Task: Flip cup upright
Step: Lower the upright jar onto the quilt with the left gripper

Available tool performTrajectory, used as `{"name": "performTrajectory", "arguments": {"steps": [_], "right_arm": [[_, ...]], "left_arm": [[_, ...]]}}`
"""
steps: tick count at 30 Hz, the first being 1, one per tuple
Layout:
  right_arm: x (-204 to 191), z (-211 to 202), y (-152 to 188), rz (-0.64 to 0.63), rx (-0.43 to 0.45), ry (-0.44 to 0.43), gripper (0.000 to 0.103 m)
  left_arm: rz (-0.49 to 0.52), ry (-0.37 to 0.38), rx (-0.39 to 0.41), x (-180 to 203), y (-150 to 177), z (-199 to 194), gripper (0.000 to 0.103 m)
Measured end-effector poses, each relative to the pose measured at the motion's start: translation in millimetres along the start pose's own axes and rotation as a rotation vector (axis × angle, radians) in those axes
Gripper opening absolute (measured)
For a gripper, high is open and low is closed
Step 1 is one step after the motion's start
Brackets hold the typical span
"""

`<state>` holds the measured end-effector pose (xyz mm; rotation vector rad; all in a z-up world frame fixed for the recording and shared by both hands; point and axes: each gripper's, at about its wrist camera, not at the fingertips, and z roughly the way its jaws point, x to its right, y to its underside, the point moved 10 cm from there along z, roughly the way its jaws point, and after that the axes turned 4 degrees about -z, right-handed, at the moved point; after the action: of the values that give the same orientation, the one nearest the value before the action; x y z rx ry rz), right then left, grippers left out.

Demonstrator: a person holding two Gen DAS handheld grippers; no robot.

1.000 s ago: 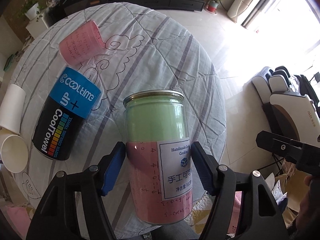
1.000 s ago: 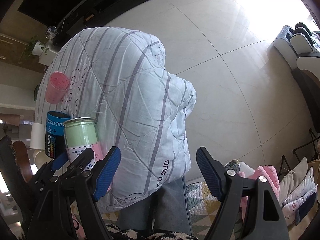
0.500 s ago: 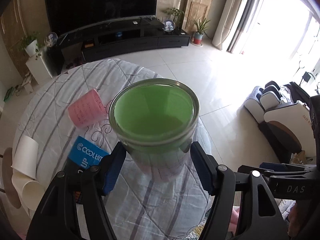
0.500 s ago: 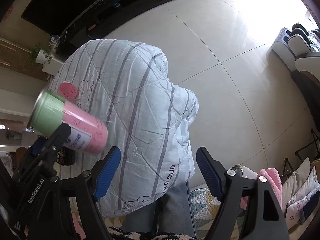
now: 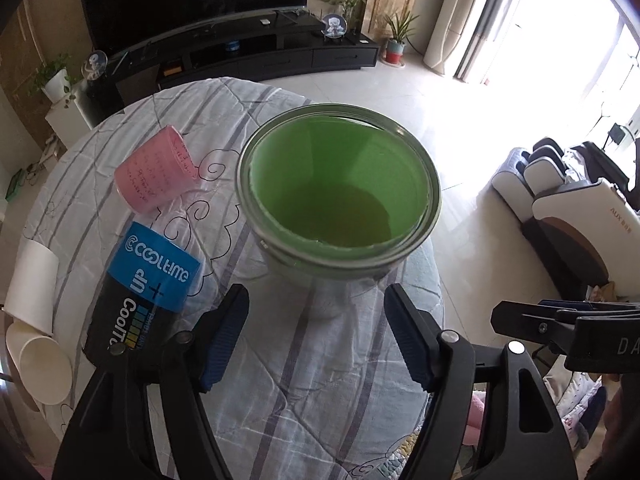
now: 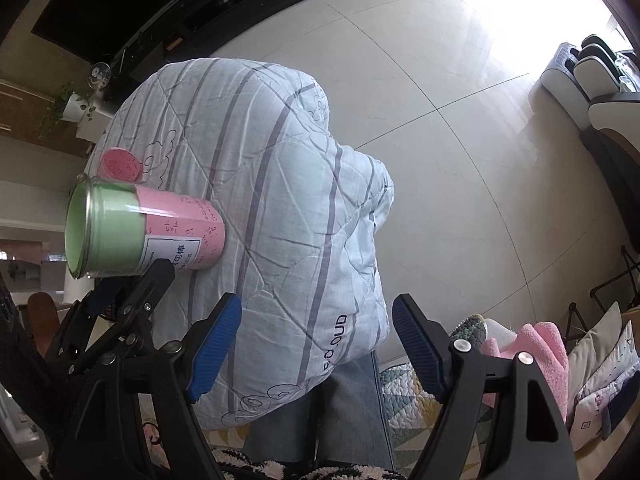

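Observation:
The cup (image 5: 340, 196) is a clear jar with a green and pink lining and a white label. It stands upright on the quilt-covered round table (image 5: 256, 368), open mouth up. My left gripper (image 5: 316, 336) is open, its blue pads (image 5: 224, 336) spread behind the cup and clear of it. In the right wrist view the cup (image 6: 140, 232) stands at the left with the left gripper's finger beside it. My right gripper (image 6: 316, 348) is open and empty over the table's near edge.
A pink cup (image 5: 156, 176) lies on its side behind. A black and blue Cool Towel can (image 5: 140, 300) lies at the left. White paper cups (image 5: 36, 320) lie at the table's left edge. Tiled floor (image 6: 460, 160) and a massage chair (image 5: 572, 208) are to the right.
My left gripper has set the cup down upright on the table and opened. Its fingers now sit back from the cup. The right gripper has stayed open.

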<state>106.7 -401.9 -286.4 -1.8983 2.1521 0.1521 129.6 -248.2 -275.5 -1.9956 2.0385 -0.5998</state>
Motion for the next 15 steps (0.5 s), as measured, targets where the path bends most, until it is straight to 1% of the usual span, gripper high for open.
{"name": "performTrajectory", "arguments": {"steps": [1,3,5,11,15], "right_arm": [[0,-1,-1,0.001,0.003,-0.001,0.079],[1,-3,-2,0.005,0.004,-0.002,0.079],[2,-2,-3,0.011,0.004,-0.001,0.079],[3,-3,-2,0.020,0.000,-0.003,0.079],[2,-11,-4,0.021,0.018,-0.011,0.079]], "left_arm": [[0.000,0.001,0.002,0,-1,-1,0.084],[0.000,-0.002,0.010,0,-3,-4,0.086],[0.004,-0.005,0.000,1,-3,-3,0.088],[0.005,0.000,-0.018,4,0,-6,0.088],[0.017,0.000,-0.012,7,1,-16,0.089]]}}
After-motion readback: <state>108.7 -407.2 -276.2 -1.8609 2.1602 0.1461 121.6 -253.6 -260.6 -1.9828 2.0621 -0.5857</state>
